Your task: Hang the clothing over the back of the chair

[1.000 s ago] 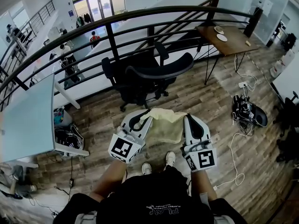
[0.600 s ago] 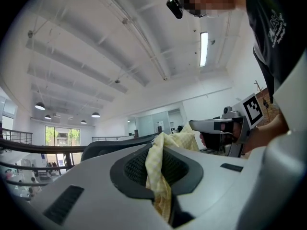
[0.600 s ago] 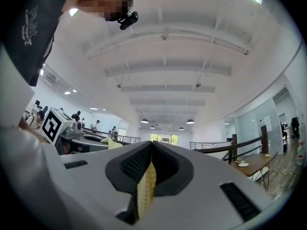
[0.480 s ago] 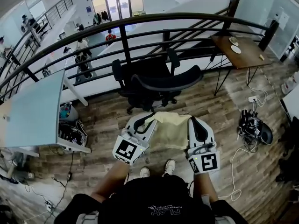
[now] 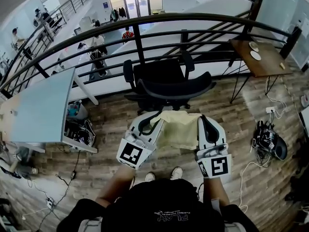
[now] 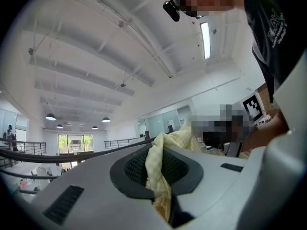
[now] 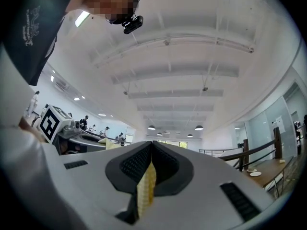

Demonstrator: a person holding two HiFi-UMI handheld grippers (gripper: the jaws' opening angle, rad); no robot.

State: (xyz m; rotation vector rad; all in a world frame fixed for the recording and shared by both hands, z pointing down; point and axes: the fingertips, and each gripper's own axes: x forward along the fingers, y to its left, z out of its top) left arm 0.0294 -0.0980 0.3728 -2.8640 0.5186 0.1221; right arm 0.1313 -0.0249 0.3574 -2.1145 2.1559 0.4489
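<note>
Claws pinched the soft yellow checked cloth (image 5: 176,130) tight, left claw (image 5: 151,120) and right claw (image 5: 204,122), near the black mesh office chair (image 5: 170,82); lifting it over the back probably came next.

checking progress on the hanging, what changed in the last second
The left gripper and right gripper carried the yellow cloth forward, closer to the black chair; the gap to its back has shrunk. Unchanged: both stay shut on the cloth, spread between them, not yet on the chair.
</note>
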